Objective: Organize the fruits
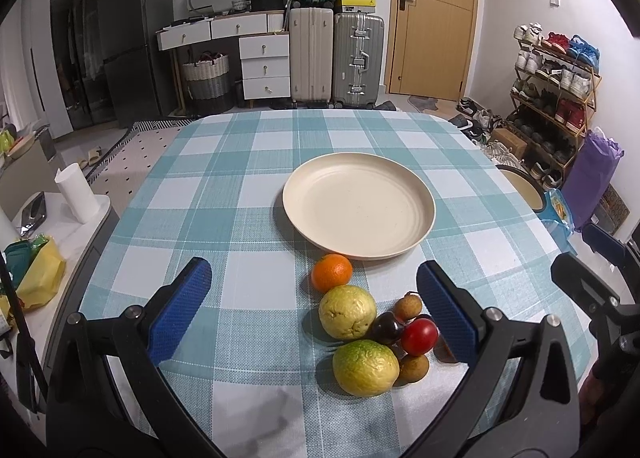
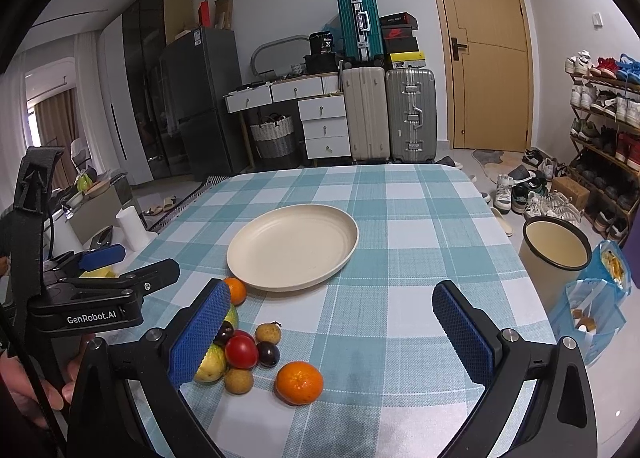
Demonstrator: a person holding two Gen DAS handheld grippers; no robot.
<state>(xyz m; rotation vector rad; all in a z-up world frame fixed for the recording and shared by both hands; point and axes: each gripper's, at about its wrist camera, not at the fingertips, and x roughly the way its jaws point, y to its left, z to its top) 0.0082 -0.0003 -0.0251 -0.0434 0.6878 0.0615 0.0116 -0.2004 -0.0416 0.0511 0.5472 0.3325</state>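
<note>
A cream plate (image 1: 358,205) sits empty mid-table; it also shows in the right wrist view (image 2: 294,246). In front of it lies a fruit cluster: an orange (image 1: 331,272), two yellow-green guavas (image 1: 347,311) (image 1: 365,367), a red tomato (image 1: 419,336), a dark plum (image 1: 386,327) and two brown longans (image 1: 408,306). A second orange (image 2: 299,382) lies nearest the right gripper. My left gripper (image 1: 316,316) is open above the table, the cluster between its fingers. My right gripper (image 2: 332,332) is open and empty, the cluster by its left finger (image 2: 200,332).
The checked tablecloth (image 1: 240,194) covers the table. A cream bin (image 2: 556,250) and a blue snack bag (image 2: 592,298) stand past the right edge. A paper roll (image 1: 76,194) and yellow bag (image 1: 38,278) sit on a side counter at left.
</note>
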